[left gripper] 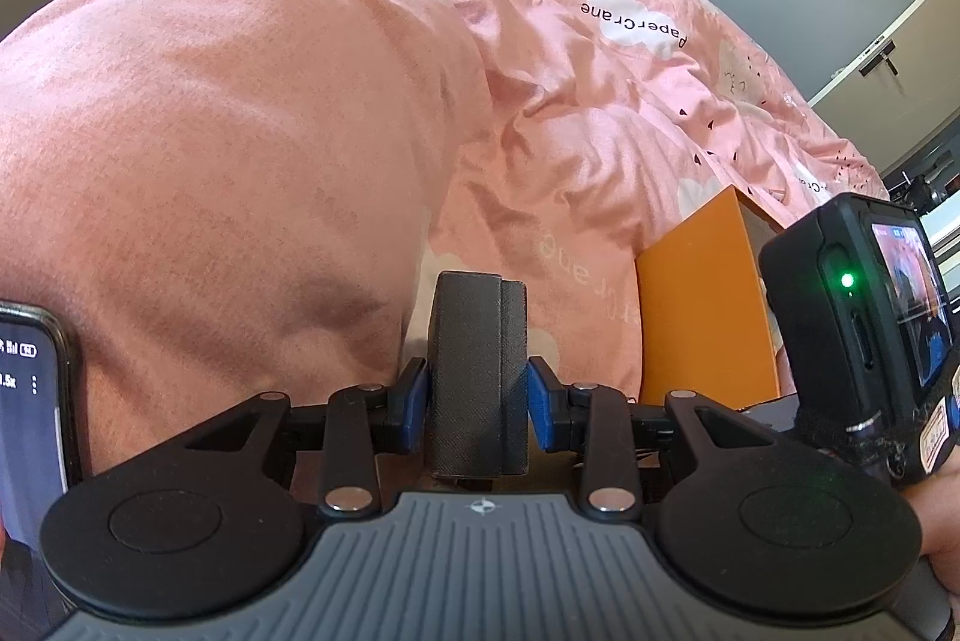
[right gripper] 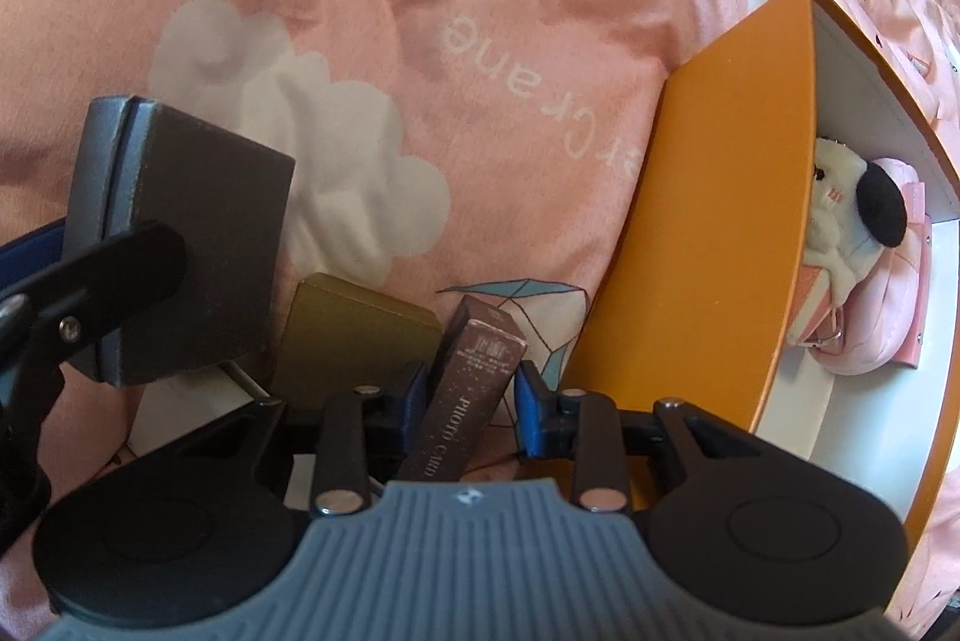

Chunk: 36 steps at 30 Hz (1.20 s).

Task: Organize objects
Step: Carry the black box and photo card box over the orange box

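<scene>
My left gripper [left gripper: 478, 389] is shut on a dark grey box [left gripper: 477, 377], held upright over the pink duvet [left gripper: 570, 113]. The same grey box shows at the left of the right wrist view [right gripper: 198, 245]. My right gripper [right gripper: 471, 395] is shut on a brown box marked "PHOTO CARD" [right gripper: 465, 395], just left of an orange box [right gripper: 702, 245] with a white inside. A plush dog with a black ear [right gripper: 852, 221] and a pink item [right gripper: 882, 335] lie inside it. An olive-gold box [right gripper: 354, 347] sits beside the brown box.
The orange box also shows in the left wrist view [left gripper: 702, 305] behind the right gripper's camera [left gripper: 858, 329]. A large pink pillow [left gripper: 210, 161] fills the left. A phone [left gripper: 30, 401] is at the left edge. A white card [right gripper: 192, 413] lies under the olive box.
</scene>
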Tool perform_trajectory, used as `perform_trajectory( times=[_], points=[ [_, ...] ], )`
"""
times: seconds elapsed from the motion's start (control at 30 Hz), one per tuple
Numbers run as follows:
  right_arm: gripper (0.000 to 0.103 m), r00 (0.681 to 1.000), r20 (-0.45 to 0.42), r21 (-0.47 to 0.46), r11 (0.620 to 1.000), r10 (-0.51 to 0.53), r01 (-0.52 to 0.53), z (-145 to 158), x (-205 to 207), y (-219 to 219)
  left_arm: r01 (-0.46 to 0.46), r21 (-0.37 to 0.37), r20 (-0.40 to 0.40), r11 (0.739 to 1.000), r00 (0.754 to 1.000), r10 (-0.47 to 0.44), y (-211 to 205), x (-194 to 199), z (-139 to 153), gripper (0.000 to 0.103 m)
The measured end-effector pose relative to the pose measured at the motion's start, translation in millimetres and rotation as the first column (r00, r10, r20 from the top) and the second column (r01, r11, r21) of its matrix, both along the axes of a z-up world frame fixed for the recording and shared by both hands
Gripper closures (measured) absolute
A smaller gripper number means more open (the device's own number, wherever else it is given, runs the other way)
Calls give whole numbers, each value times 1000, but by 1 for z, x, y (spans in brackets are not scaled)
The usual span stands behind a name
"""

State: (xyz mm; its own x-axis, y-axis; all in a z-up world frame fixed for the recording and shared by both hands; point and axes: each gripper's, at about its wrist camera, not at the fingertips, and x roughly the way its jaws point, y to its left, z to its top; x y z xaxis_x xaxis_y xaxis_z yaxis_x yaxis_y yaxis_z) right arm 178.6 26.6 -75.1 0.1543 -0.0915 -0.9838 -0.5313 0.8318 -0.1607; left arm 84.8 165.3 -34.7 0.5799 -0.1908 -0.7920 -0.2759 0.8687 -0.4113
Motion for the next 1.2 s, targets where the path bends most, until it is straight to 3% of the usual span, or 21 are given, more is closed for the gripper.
perform_trajectory(
  times=[0.37, 0.63, 0.8, 0.97, 1.07, 1.2],
  points=[
    [77, 984, 165, 124, 988, 72, -93, 27, -37, -16, -15, 73, 51, 997, 999, 11, -15, -11, 14, 64],
    [78, 933, 349, 258, 948, 87, -185, 79, -58, -43, -19, 140, 131, 990, 991, 1, -32, -16, 40, 65],
    [78, 915, 403, 367, 912, 21, -183, 113, -62, -69, -9, 149, 196, 989, 980, -21, -47, -21, 61, 65],
    [79, 874, 476, 462, 873, -94, -158, 147, -63, -110, 51, 133, 273, 990, 958, -86, -73, -19, 84, 64],
    [79, 858, 490, 474, 873, -153, -115, 155, -61, -137, 110, 105, 299, 988, 945, -136, -93, -12, 94, 64],
    [79, 853, 475, 464, 885, -217, -34, 145, -55, -175, 218, 60, 306, 974, 925, -226, -124, -2, 93, 64]
  ],
)
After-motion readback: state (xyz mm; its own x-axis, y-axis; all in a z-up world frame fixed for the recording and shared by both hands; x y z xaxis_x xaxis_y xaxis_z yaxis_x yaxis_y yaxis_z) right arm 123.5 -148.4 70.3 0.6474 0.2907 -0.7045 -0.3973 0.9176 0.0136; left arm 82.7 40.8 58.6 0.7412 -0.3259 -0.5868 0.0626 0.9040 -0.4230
